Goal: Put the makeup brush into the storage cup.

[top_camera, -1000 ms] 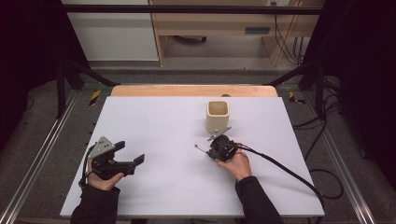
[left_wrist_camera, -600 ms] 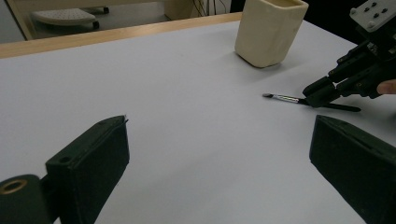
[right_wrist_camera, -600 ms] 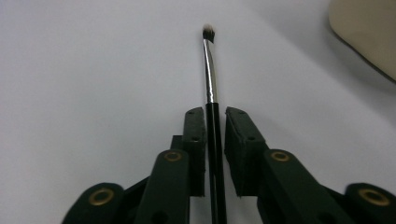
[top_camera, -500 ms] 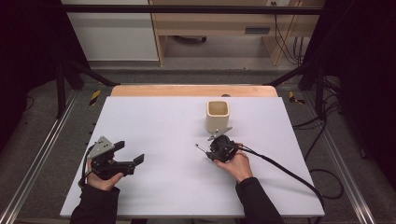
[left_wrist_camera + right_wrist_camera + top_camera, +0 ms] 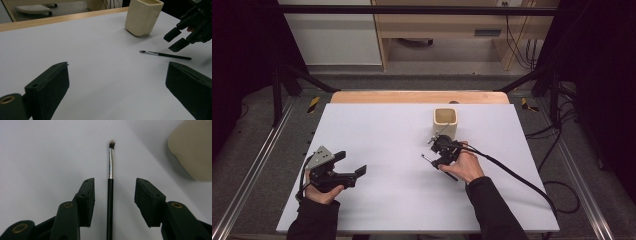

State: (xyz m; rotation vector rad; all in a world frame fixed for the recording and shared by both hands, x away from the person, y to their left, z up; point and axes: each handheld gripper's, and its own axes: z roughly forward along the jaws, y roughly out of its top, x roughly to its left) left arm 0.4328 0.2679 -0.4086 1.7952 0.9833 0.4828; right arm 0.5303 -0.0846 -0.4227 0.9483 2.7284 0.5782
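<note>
Broadly, the white desk (image 5: pixel 377 150) carries very little: a cream square cup (image 5: pixel 445 122) standing upright toward the far side, and a slim black-handled makeup brush (image 5: pixel 110 187) lying flat just in front of it. Judging from how things lie, the job looks like getting that brush into the cup, and it has hardly begun, since the brush rests on the desk and the cup appears empty, though its inside is hard to make out from the high view.

On the left, the left gripper (image 5: pixel 346 172) sits well apart from both things, resting low near the person's edge of the desk, its jaws spread wide and holding nothing; its own view looks across the desk at the cup (image 5: pixel 142 17) and the brush (image 5: pixel 165 54) beyond.

At the smaller scale, the right gripper (image 5: pixel 113 200) is poised over the brush with jaws open at a moderate width, one on each side of the black handle, neither touching it. The bristle tip points away from the gripper.

What is left: closing on the handle, lifting, and setting the brush into the cup.
</note>
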